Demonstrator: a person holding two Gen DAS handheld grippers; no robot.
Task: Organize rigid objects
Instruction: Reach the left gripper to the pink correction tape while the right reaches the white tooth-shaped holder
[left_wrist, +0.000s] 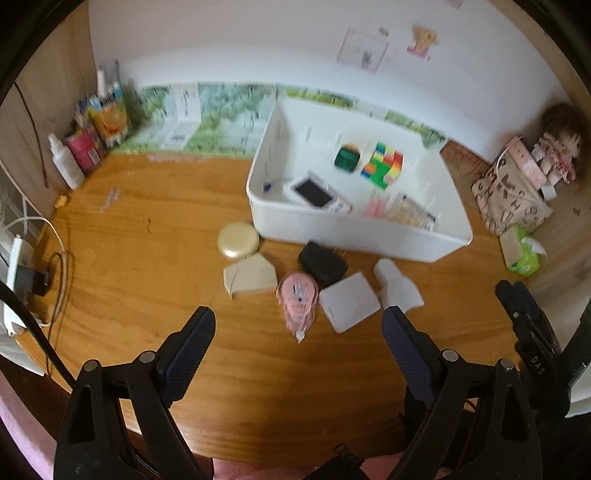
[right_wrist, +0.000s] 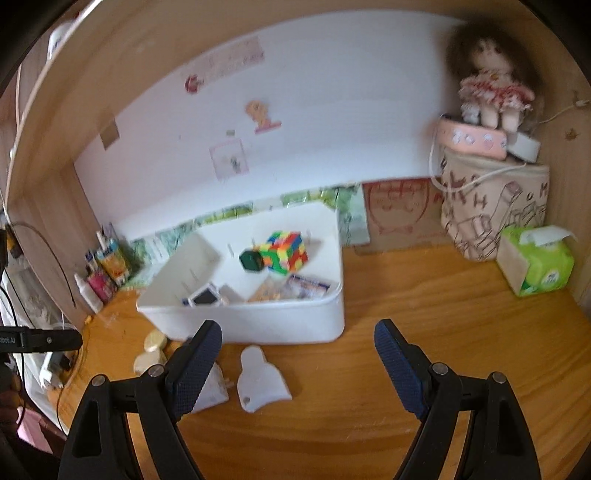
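From the left wrist, the left gripper (left_wrist: 298, 326) hangs wide open and empty above the wooden desktop (left_wrist: 147, 229), its jaws framing a pink teardrop-shaped tape dispenser (left_wrist: 297, 297) — probably the next pick. A loose row lies just before the white plastic bin (left_wrist: 354, 236): a round gold tin (left_wrist: 237, 244) near the bin's front-left corner, a beige angular block (left_wrist: 251, 277), a black plug adapter (left_wrist: 323, 264), a flat white square box (left_wrist: 349, 301) and a white bottle-shaped plastic piece (left_wrist: 399, 286). Inside the bin sit a multicoloured puzzle cube (left_wrist: 382, 164) and a dark green box (left_wrist: 347, 157).

From the right wrist, the right gripper (right_wrist: 298, 360) is likewise spread and holds nothing — the white piece (right_wrist: 260, 384) lies between its jaws. The bin's front wall (right_wrist: 258, 325) stands close behind the row, and a green tissue pack (right_wrist: 535, 262) sits well clear near the desktop's right edge.
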